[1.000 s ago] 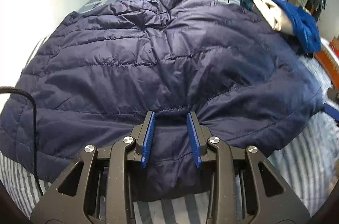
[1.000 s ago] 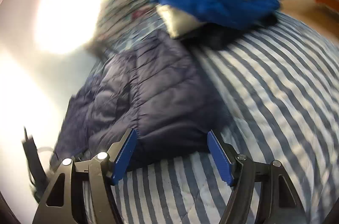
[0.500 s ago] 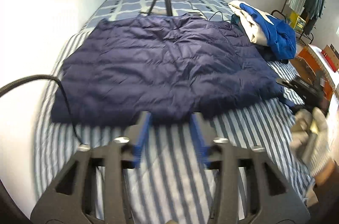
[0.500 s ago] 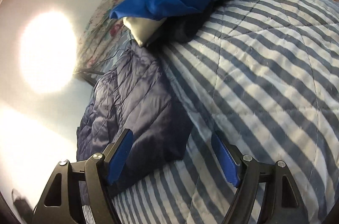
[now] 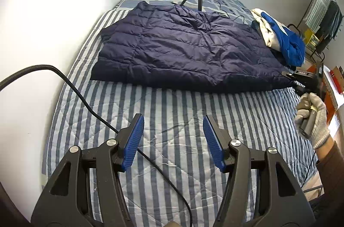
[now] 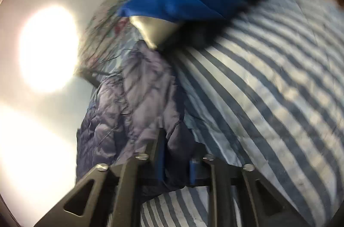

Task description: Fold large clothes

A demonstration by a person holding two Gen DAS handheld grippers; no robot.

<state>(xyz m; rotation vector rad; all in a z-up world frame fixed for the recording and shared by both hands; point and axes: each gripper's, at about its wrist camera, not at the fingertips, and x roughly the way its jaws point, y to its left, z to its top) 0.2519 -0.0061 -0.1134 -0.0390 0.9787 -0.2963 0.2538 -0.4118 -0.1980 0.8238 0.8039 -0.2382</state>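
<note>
Navy quilted down jacket [image 5: 185, 51] lies spread flat across the far half of the blue-and-white striped quilted bedspread [image 5: 176, 119], its near hem running edge to edge. Right gripper [image 6: 175, 164] — jaws clamped on a bunched corner of the jacket at the bed's right edge. Left gripper [image 5: 172, 141] hangs over bare bedspread near the foot, blue pads apart, holding nothing.

Judgement: start of a fold; one corner seized. Next move calls for the left gripper to take the opposite hem corner — both then lift together.

No legible writing or brand.
</note>
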